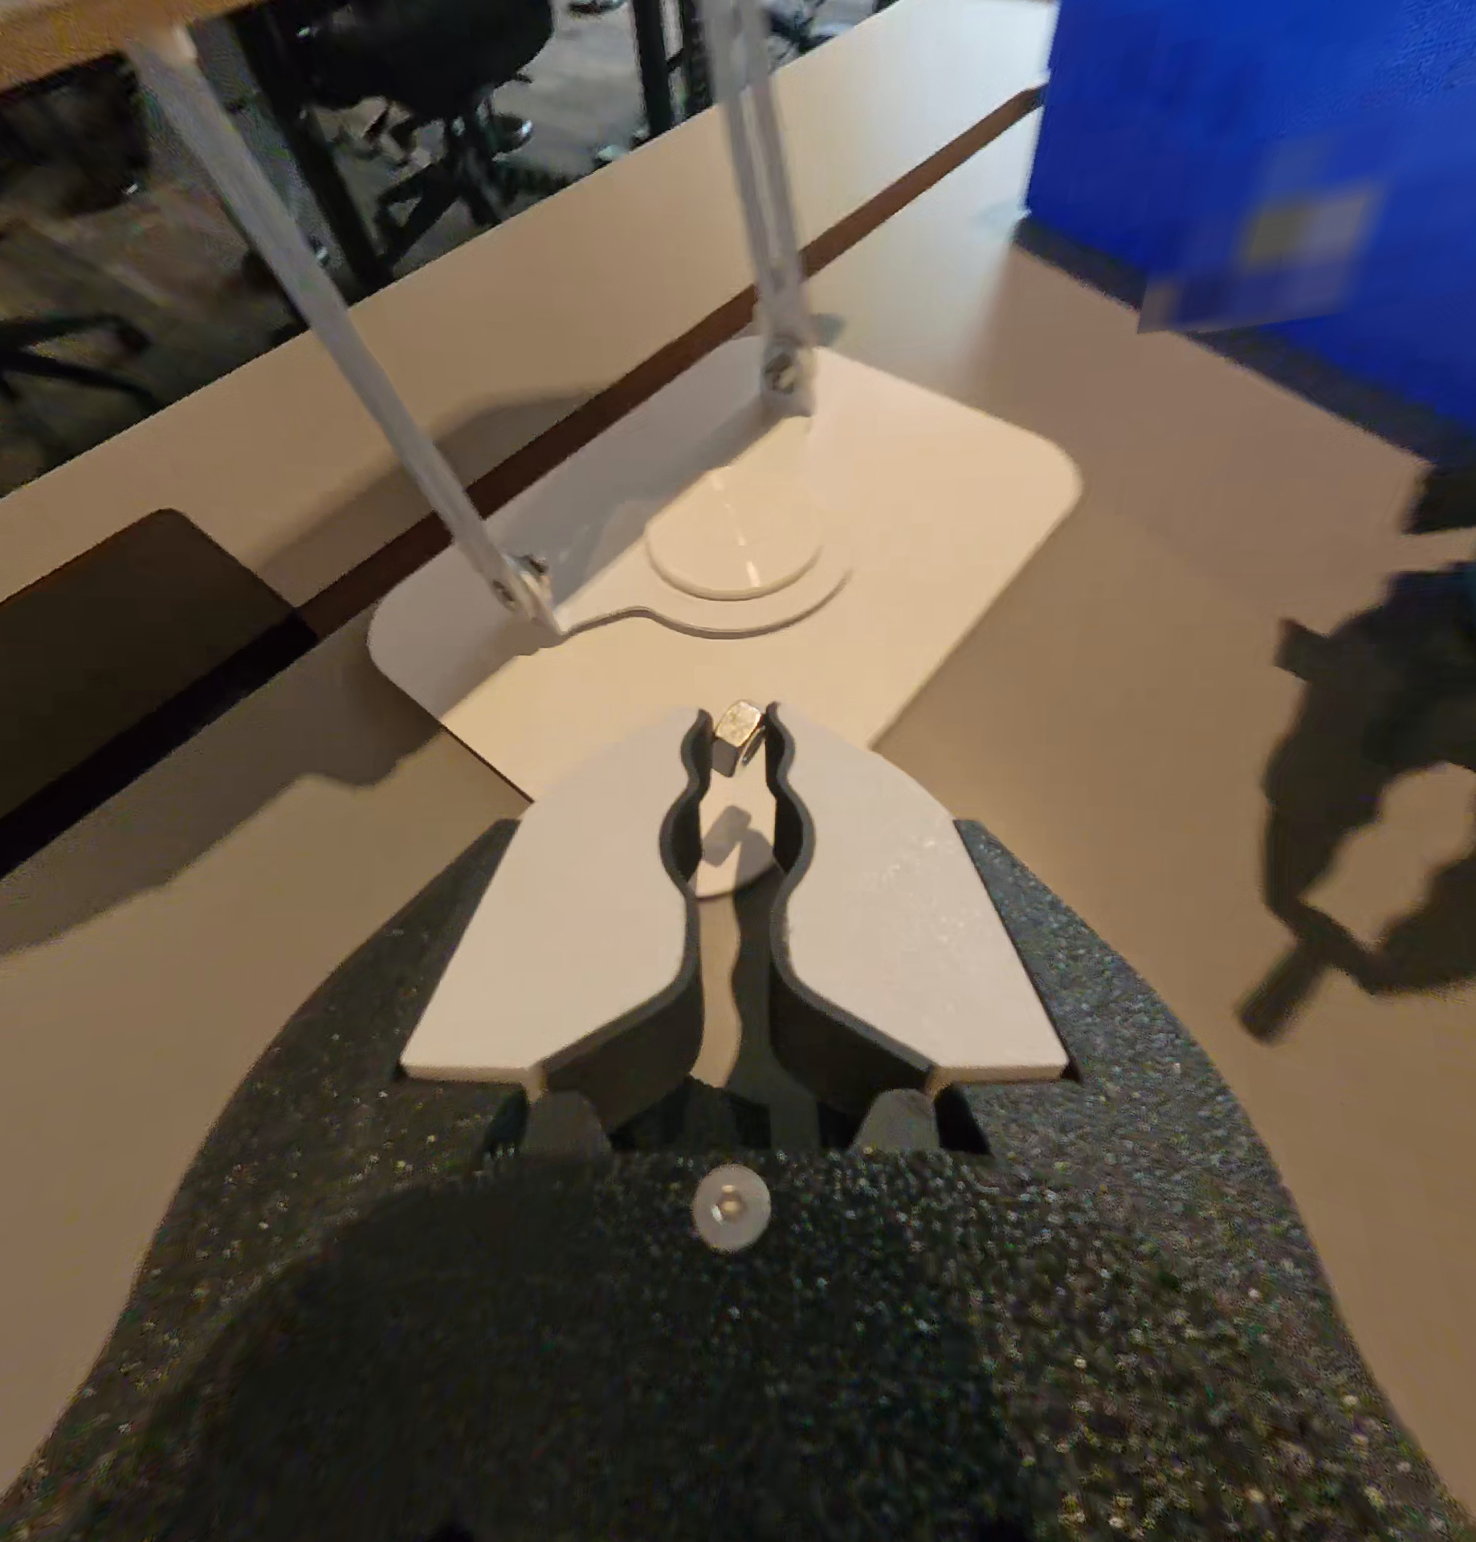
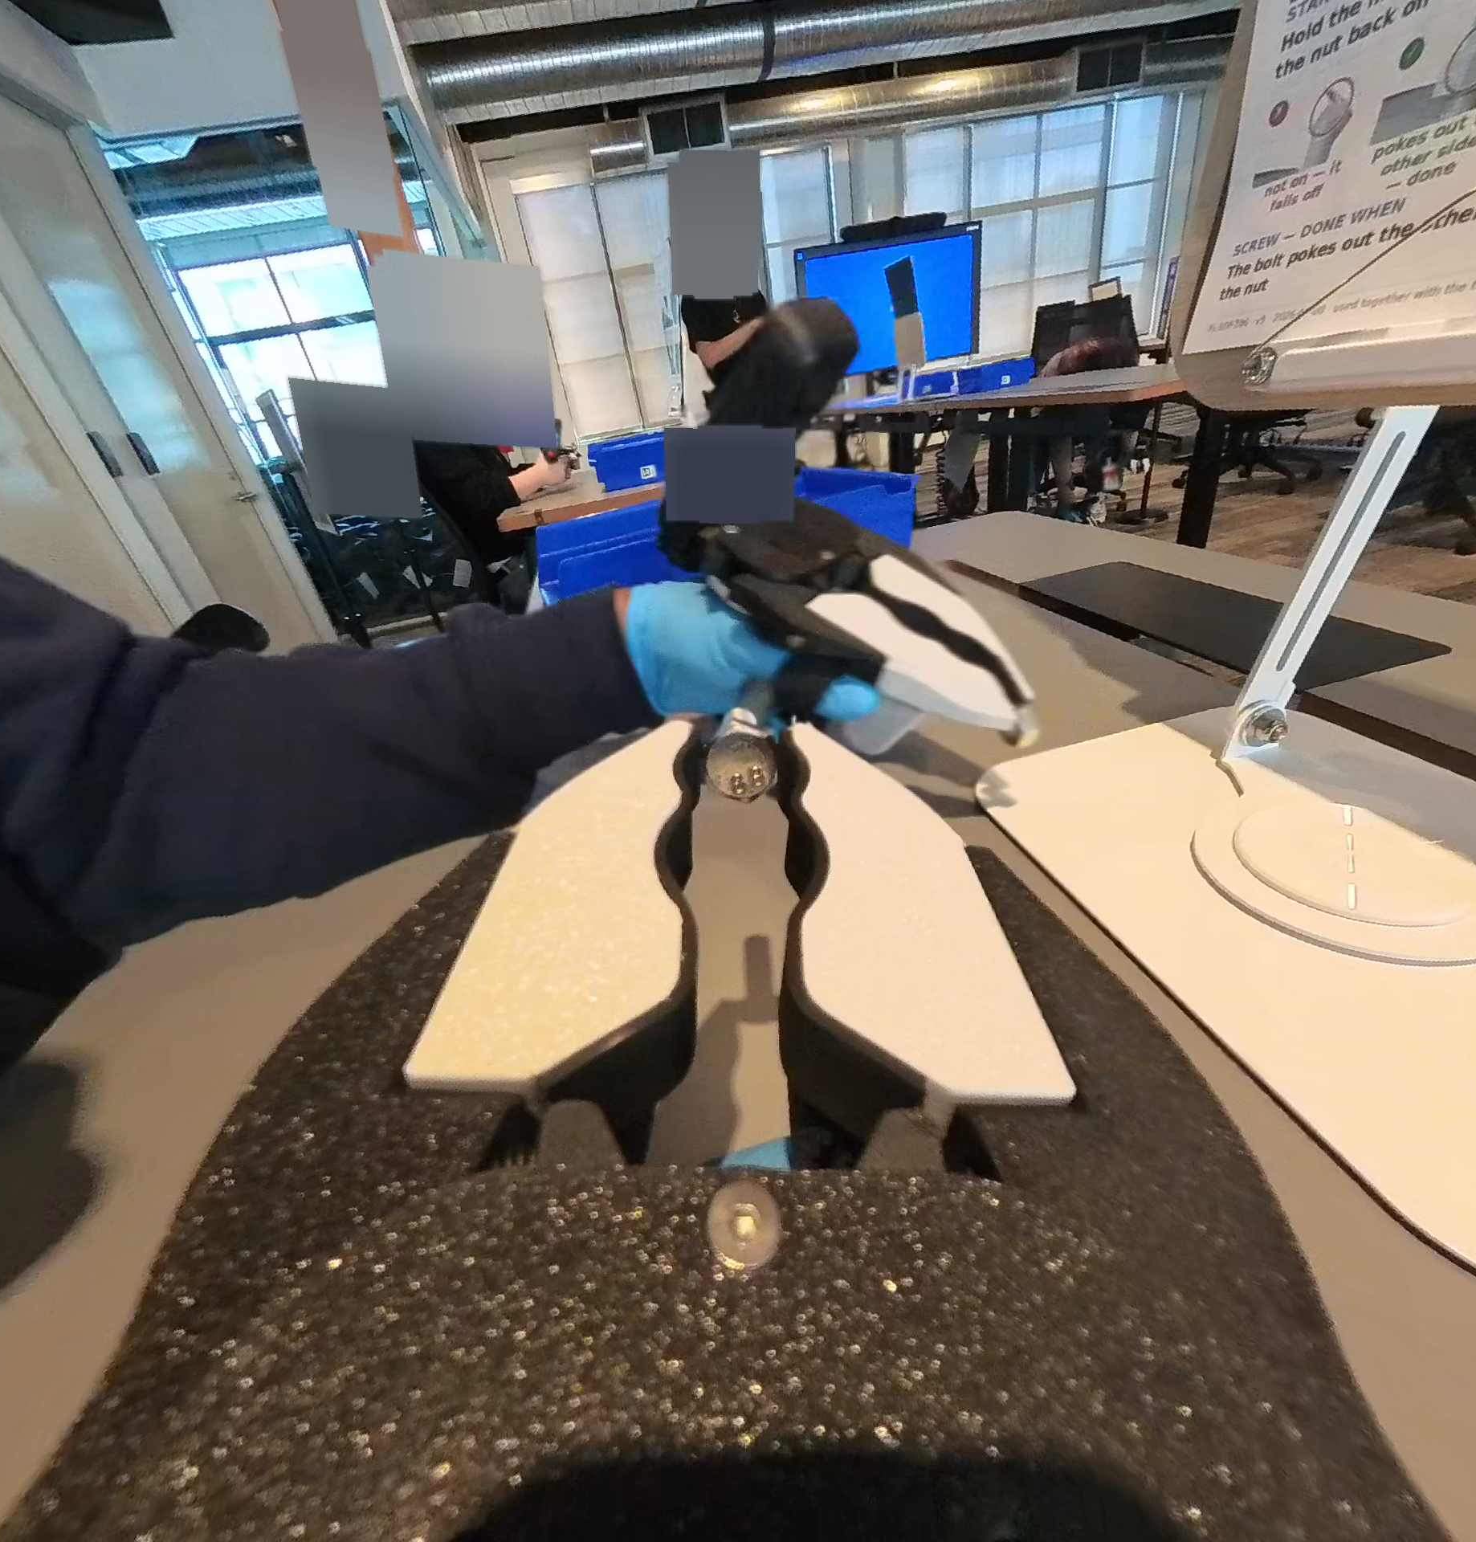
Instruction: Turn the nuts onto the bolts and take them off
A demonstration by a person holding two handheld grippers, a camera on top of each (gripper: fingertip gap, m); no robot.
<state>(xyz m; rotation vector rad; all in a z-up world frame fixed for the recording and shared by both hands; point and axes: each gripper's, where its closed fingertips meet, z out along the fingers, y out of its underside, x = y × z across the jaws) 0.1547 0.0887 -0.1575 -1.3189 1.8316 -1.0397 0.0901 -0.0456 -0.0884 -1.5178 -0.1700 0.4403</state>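
Note:
My left gripper (image 1: 738,738) is shut on a small silver nut (image 1: 736,733), pinched at its fingertips above the white stand base (image 1: 926,576). It also shows in the right wrist view (image 2: 1014,724), held by a blue-gloved hand (image 2: 701,651), its tips over the table beside the base. My right gripper (image 2: 741,763) is shut on a silver bolt (image 2: 741,766); the bolt's round head faces the camera and its shaft points away toward the gloved hand. In the left wrist view the right gripper (image 1: 1385,801) is a dark blurred shape at the right edge.
A white stand (image 2: 1335,576) with slanted arms carries an instruction sheet (image 2: 1369,167) over the beige table (image 1: 1135,834). A blue bin (image 1: 1269,167) stands at the back right. A dark mat (image 2: 1218,617) lies behind the base. People sit at desks farther off. There is about 15 centimeters between the tips of the two grippers.

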